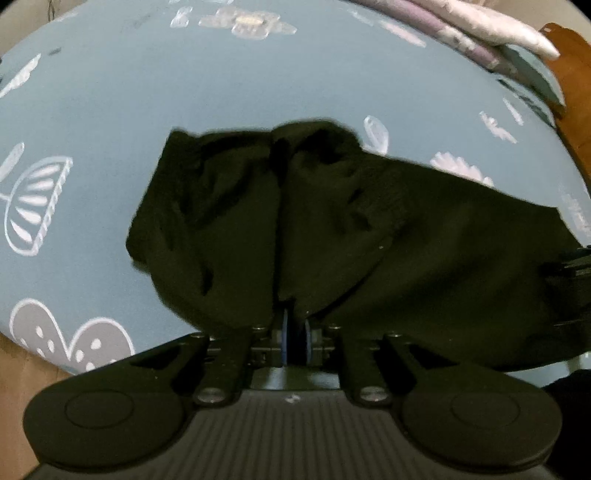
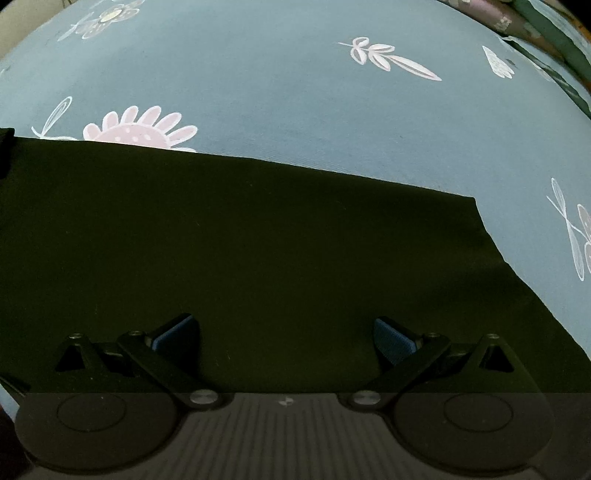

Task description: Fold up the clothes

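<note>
My left tongs (image 1: 294,334) are nearly pressed together, the blue pads pinching a gathered ridge of the black garment (image 1: 332,229) right at the tips; the cloth rises in a crease from the pads and falls away to both sides in rumpled folds. My right tongs (image 2: 284,338) stand spread wide, pads well apart, hovering just over the flat part of the same black garment (image 2: 258,240) with nothing between them.

As I judge it, the step in hand is to take up the cloth for a fold. The left pinch looks thin, so I would keep it firm and not tug hard, or the fabric may slip out. The right side should come down on the near edge, close on a single layer or a clean doubled edge, and only then should both lift together, level, so the smooth right portion stays flat and the bunched left portion is drawn out rather than dragged into a heap.

The garment lies on a bed covered by a grey-blue sheet (image 2: 295,110) printed with white and pink flowers and leaves; its far straight edge runs across the sheet, ending in a corner at the right. Beyond, at the far right, lies piled bedding (image 1: 491,33), and past it a brown wooden board (image 1: 572,55).
</note>
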A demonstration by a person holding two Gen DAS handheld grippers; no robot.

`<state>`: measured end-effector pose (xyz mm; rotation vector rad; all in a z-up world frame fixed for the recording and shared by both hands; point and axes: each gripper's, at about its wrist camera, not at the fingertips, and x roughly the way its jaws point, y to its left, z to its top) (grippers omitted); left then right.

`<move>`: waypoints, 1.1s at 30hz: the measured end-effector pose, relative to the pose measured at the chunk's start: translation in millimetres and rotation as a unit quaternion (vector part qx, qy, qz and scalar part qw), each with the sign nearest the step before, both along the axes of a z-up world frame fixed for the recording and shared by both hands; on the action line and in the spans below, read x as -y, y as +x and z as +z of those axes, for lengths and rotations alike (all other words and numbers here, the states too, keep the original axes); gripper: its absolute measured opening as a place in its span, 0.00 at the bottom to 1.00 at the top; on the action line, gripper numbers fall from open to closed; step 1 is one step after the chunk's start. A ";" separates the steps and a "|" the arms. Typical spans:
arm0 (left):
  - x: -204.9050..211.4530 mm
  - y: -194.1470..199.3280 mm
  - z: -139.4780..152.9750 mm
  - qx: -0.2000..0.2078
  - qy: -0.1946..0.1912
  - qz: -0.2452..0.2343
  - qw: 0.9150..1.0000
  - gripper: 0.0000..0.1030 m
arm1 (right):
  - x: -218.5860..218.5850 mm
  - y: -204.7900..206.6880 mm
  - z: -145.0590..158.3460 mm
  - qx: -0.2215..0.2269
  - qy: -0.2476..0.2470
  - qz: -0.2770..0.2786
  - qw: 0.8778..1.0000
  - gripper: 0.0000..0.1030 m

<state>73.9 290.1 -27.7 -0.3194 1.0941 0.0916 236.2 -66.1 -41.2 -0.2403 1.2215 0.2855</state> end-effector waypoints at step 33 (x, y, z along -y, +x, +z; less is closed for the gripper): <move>-63.9 93.5 14.4 0.171 -0.088 0.020 0.981 0.05 | -30.3 -8.1 43.8 0.077 0.013 0.002 0.997 1.00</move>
